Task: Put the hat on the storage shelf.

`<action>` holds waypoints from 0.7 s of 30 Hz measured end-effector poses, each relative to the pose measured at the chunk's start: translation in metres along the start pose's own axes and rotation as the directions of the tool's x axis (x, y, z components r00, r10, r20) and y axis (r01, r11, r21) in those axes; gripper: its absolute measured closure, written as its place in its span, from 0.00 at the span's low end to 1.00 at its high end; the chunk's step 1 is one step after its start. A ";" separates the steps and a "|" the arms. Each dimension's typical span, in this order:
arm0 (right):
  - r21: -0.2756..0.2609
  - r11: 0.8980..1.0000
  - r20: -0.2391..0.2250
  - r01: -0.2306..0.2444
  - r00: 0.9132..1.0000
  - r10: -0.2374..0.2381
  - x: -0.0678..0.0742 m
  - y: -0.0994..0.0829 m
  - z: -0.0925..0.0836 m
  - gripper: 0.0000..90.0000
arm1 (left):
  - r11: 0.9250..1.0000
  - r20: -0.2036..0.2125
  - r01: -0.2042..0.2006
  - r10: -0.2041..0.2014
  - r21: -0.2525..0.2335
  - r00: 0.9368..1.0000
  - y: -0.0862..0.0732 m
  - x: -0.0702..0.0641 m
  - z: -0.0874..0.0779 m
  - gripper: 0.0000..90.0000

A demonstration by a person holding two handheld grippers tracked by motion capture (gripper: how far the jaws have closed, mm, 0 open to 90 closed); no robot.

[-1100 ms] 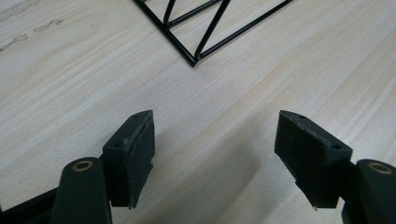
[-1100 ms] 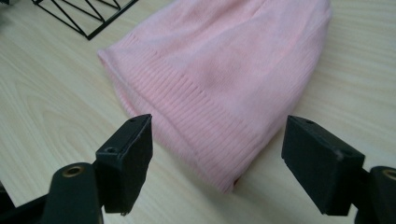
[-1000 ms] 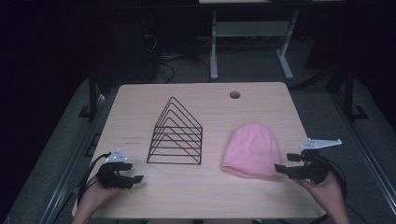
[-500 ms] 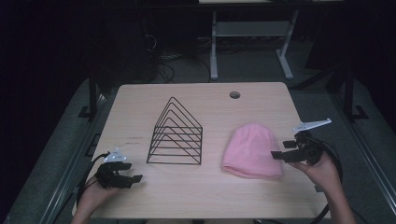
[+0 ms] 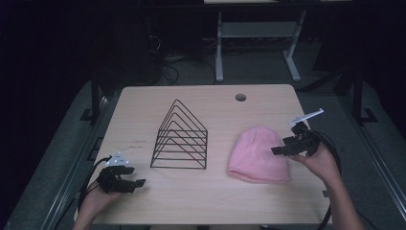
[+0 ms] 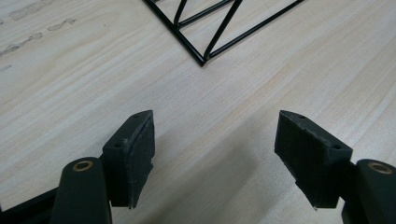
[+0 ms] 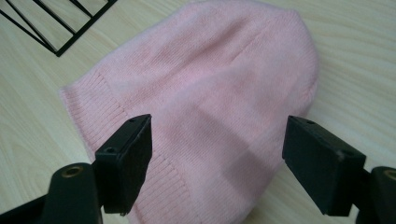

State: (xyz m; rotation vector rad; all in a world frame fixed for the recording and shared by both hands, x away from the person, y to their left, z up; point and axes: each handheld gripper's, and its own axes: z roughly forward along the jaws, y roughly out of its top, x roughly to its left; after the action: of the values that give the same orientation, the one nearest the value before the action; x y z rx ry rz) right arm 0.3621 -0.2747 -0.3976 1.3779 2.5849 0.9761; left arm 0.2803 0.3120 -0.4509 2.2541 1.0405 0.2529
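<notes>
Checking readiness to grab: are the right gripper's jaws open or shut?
Open: the right gripper shows its jaws wide apart above the pink beanie, gripping nothing.

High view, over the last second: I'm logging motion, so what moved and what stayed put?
The right gripper moved forward and inward, rising to hang open over the pink beanie's right edge; nothing grasped or released. The left gripper, also open, the beanie and the black wire rack stayed where they were.

Pink hat [image 5: 259,154], black wire rack [image 5: 180,138]
</notes>
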 end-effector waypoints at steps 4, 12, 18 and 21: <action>0.016 1.000 0.000 0.003 1.000 -0.003 -0.003 0.011 0.003 0.26 | 1.000 -0.003 0.005 -0.005 -0.002 1.000 -0.001 0.001 -0.001 0.32; 0.047 0.999 -0.001 -0.019 1.000 0.019 -0.015 0.025 0.012 0.26 | 1.000 -0.003 0.011 -0.011 -0.002 1.000 -0.001 0.001 -0.001 0.32; 0.069 0.997 0.003 -0.036 0.999 0.035 -0.024 0.026 0.021 0.27 | 1.000 -0.006 0.008 -0.008 0.002 1.000 -0.001 0.002 -0.002 0.32; 0.080 0.996 0.006 -0.047 0.999 0.047 -0.027 0.027 0.024 0.27 | 1.000 -0.006 0.009 -0.009 0.000 1.000 -0.001 0.002 -0.001 0.32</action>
State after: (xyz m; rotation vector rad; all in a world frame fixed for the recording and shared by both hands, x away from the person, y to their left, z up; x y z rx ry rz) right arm 0.4064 -0.2722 -0.4082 1.4637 2.6275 0.8842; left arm 0.2802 0.3141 -0.4509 2.2499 1.0532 0.2564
